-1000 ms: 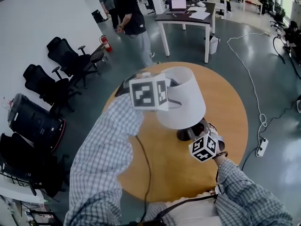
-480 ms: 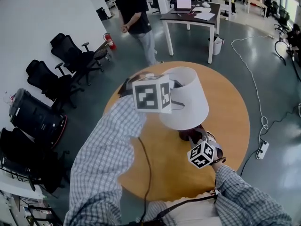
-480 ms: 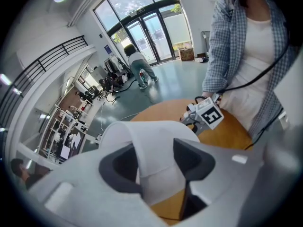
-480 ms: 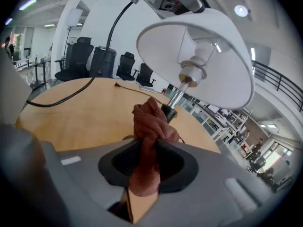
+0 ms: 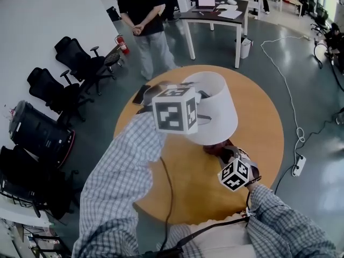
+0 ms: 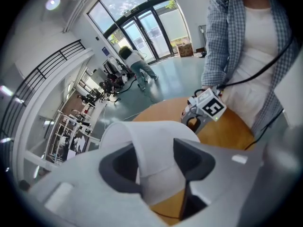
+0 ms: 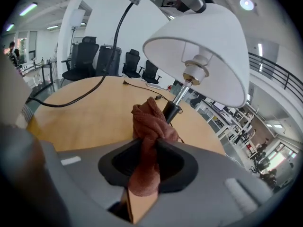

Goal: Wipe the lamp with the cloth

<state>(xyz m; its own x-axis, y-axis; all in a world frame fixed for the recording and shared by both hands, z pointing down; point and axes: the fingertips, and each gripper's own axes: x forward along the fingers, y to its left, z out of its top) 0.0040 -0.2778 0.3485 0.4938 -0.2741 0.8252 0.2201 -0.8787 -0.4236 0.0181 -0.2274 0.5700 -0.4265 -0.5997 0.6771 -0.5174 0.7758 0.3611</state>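
Note:
A lamp with a white shade [image 5: 215,112] stands on the round wooden table [image 5: 263,122]. My left gripper [image 6: 155,162] is shut on the shade's rim [image 6: 137,131]; its marker cube [image 5: 174,110] hides the jaws in the head view. My right gripper [image 7: 147,162] is shut on a brown cloth [image 7: 149,122]. The cloth's bunched end presses against the dark lower part of the lamp's stem [image 7: 171,111], under the shade [image 7: 208,46]. In the head view the right gripper [image 5: 227,155] sits just below the shade, and the lamp's base is mostly hidden.
A black cable [image 5: 166,192] runs across the near side of the table. Dark flat items [image 5: 141,94] lie near its far left edge. A person [image 5: 142,15] stands just beyond the table. Office chairs [image 5: 75,63] are at the left, a desk [image 5: 215,15] behind.
My right gripper has sunk a little with the cloth, lower along the lamp's stem. The left gripper keeps its hold on the shade. The standing person has come closer to the table.

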